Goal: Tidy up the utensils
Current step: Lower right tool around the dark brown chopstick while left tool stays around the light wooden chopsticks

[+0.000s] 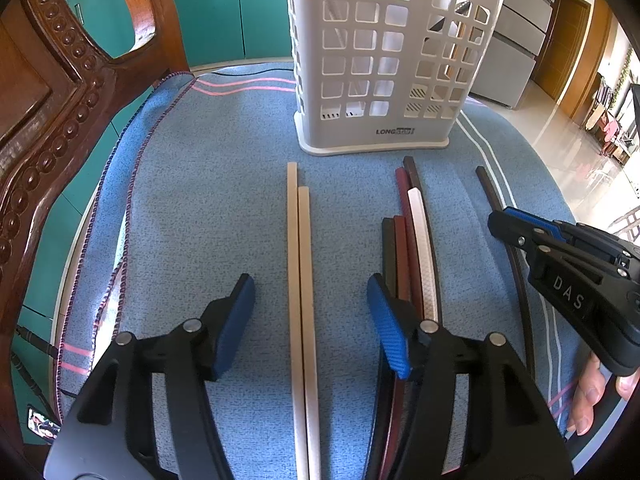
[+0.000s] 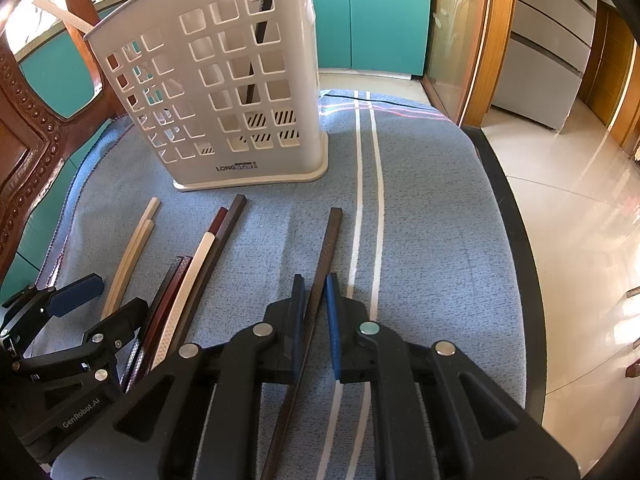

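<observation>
While the left gripper (image 1: pixel 311 320) hovers low over the blue cloth (image 1: pixel 224 208), its blue-padded fingers (image 1: pixel 236 320) stand well apart on either side of a pair of cream chopsticks (image 1: pixel 298 264) lying side by side, without touching them. Just to their right lies a bundle of dark red, black and white chopsticks (image 1: pixel 408 248), passing under the left gripper's right finger. The right gripper (image 2: pixel 315 320) has its fingers (image 2: pixel 333 320) drawn nearly together, clamped on a single dark brown chopstick (image 2: pixel 326 256) that runs forward between them along the cloth. Beyond all the chopsticks, a white perforated holder (image 2: pixel 224 92) stands upright on the cloth-covered surface, with a dark stick and a white one already leaning inside it. A carved wooden chair (image 1: pixel 52 92) stands at the left edge.
</observation>
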`<state>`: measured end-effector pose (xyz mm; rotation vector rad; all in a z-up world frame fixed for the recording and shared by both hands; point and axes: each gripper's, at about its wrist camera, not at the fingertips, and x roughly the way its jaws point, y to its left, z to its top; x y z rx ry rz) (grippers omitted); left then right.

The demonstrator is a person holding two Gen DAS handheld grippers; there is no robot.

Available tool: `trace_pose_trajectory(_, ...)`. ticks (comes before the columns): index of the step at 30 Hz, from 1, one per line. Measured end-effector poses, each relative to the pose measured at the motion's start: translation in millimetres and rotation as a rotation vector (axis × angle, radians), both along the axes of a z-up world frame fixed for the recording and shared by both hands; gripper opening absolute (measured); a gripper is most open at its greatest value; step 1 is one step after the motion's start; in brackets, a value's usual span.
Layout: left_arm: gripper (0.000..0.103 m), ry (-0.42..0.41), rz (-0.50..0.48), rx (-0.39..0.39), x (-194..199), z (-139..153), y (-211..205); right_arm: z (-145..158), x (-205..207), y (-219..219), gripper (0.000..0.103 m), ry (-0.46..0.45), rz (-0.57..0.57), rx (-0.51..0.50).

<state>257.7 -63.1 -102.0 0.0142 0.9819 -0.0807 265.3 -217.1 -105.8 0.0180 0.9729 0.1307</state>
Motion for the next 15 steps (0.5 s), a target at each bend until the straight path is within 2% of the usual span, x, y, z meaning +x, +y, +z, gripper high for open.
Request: trace_pose_trajectory(15, 0.063, 0.002, -0.001, 0.004, -1.3, -1.2, -0.1, -0.6, -1.4, 2.6, 0.012, -0.001, 0.002, -0.002)
